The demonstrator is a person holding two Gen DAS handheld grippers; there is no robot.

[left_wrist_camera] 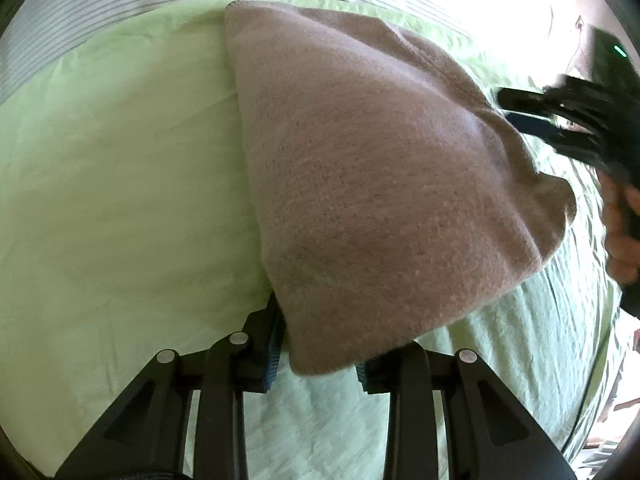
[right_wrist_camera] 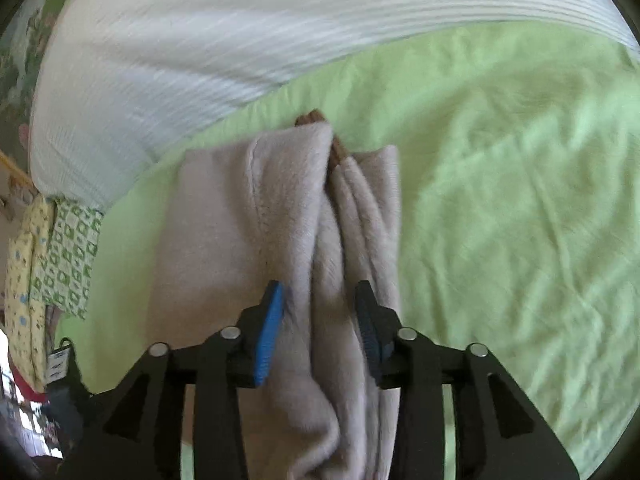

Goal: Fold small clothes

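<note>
A small beige fleece garment [left_wrist_camera: 372,168] lies on a light green sheet [left_wrist_camera: 120,184]. In the left wrist view its near corner hangs over my left gripper [left_wrist_camera: 320,344], whose jaws stand apart with the cloth draped between and above them. The right gripper [left_wrist_camera: 532,112] shows at the far right of that view, by the garment's far edge. In the right wrist view the garment [right_wrist_camera: 248,240] is bunched in lengthwise folds, and my right gripper [right_wrist_camera: 320,320] has its jaws apart on either side of a thick fold. A brown part [right_wrist_camera: 316,118] peeks out at the far end.
A white striped cover [right_wrist_camera: 240,32] lies beyond the green sheet [right_wrist_camera: 500,200]. Patterned yellow and green cloths [right_wrist_camera: 52,248] hang at the left edge of the right wrist view. A hand [left_wrist_camera: 620,224] holds the right gripper's handle.
</note>
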